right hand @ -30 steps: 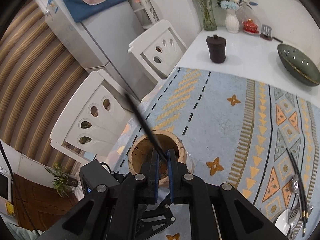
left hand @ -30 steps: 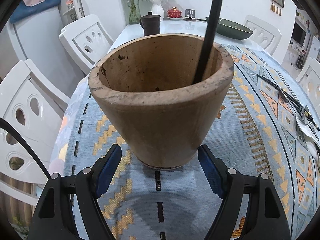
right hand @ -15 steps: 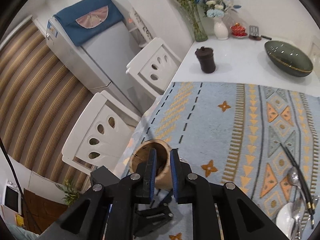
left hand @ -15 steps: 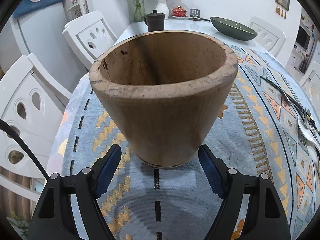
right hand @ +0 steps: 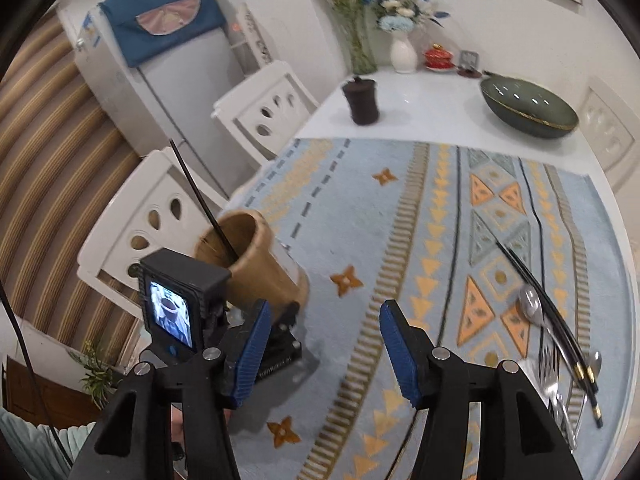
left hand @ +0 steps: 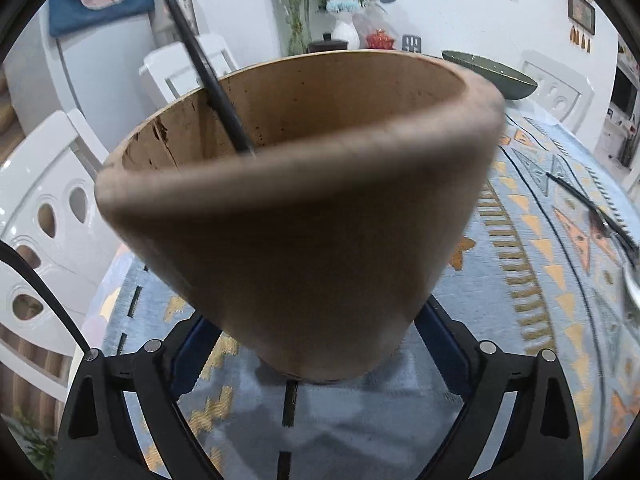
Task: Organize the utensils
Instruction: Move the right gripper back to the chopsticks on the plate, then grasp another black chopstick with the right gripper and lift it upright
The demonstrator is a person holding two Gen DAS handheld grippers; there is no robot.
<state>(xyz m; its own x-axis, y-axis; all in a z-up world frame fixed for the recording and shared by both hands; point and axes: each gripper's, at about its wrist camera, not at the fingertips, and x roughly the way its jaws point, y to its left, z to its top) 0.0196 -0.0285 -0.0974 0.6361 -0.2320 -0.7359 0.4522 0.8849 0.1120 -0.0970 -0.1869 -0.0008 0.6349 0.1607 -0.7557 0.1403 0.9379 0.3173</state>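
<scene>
the wooden holder (left hand: 296, 216) is tilted between the opening left tongs (left hand: 316, 332), so the chopstick (left hand: 200, 60) leans inside. the right tongs (right hand: 324, 344) are opening empty, turned toward the utensils (right hand: 556, 344) on the surface (right hand: 360, 208).

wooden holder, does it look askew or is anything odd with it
Yes. The wooden holder is tipped over at an angle rather than standing flat on the patterned cloth, base toward the left gripper, whose jaws are opening around it. One black chopstick leans inside it; its rim shows dark cracks.
</scene>
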